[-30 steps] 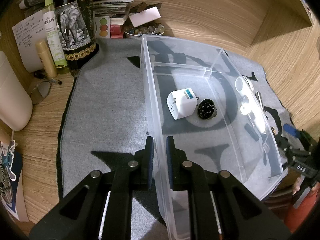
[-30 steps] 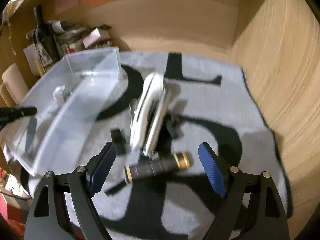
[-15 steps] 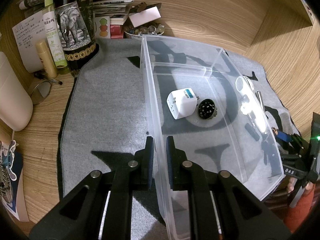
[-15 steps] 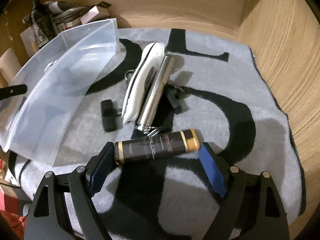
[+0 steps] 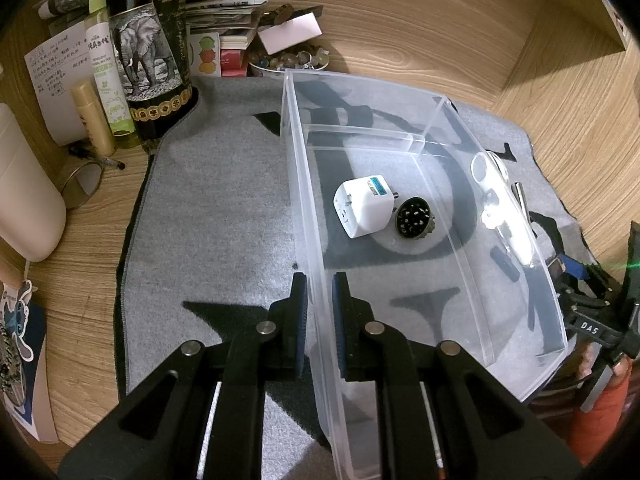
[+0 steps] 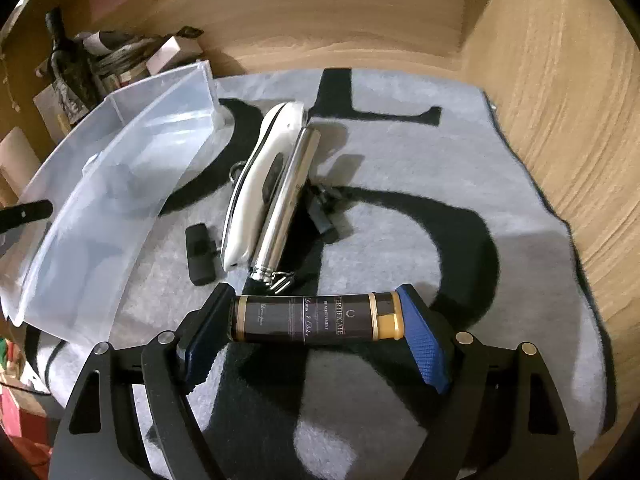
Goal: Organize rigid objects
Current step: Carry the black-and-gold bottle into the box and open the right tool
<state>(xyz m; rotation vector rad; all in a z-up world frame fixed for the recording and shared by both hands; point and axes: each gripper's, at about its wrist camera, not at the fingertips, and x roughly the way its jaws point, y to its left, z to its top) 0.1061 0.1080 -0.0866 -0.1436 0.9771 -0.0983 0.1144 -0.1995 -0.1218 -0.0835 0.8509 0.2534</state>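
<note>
Here, the right gripper point(image 6: 316, 320) has its blue-padded jaws closed end to end on a dark brown cylinder point(image 6: 316, 319) with gold bands, which lies crosswise between the pads, its gold cap against the right pad, on a grey felt mat point(image 6: 420, 184) marked with large black letters. Just beyond the cylinder, a chrome tube point(image 6: 286, 204) and a white handheld device point(image 6: 260, 184) lie side by side and touching, pointing away from the camera. A small black block point(image 6: 199, 254) sits to the left of the white device, and another dark piece point(image 6: 322, 212) lies to the right of the chrome tube; what either is cannot be made out.

The left gripper point(image 5: 320, 312) is clamped narrow on the near left wall of a clear plastic bin point(image 5: 304, 208), one pad outside the wall and one inside. Within the bin's main compartment rest a white travel adapter point(image 5: 364, 210) and, touching it on the right, a round dark perforated piece point(image 5: 414, 222). A clear divider crosses the bin toward its far end. Through the bin's right wall the white device point(image 5: 500, 208) shows on the mat point(image 5: 208, 208).

Off the mat's far left corner stand a dark bottle with an elephant label point(image 5: 150, 60), a green-capped spray bottle point(image 5: 106, 68), papers and a bowl of beads point(image 5: 288, 62) on the wooden desk point(image 5: 420, 28).
</note>
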